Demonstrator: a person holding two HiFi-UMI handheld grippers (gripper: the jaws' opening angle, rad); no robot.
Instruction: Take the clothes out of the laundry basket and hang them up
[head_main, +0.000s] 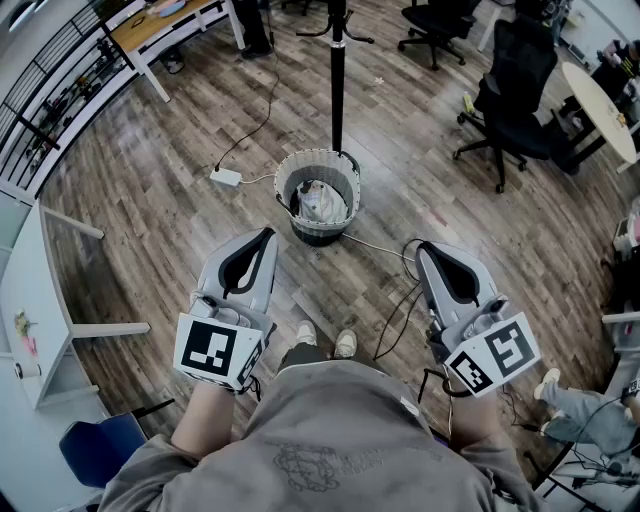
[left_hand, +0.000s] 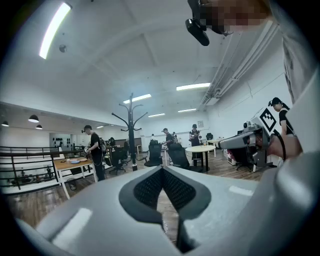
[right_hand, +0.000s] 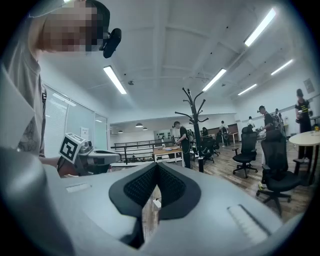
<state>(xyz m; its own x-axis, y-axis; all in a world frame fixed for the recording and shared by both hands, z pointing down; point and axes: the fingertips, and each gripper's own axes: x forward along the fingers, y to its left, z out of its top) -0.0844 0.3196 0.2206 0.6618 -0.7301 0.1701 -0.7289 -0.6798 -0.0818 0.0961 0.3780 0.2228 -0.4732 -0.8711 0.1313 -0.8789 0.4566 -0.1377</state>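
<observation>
Clothes (head_main: 322, 203) lie in the laundry basket (head_main: 283, 180) ahead, left gripper (head_main: 268, 232) and right gripper (head_main: 420, 247) both closed and empty, so open one, dip in, pinch a top fold.

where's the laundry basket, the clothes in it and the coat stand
laundry basket (head_main: 283, 178): head view, left side of its rim
clothes (head_main: 325, 200): head view, middle of the pale heap inside the basket
coat stand (head_main: 337, 90): head view, on its black pole beyond the basket
</observation>
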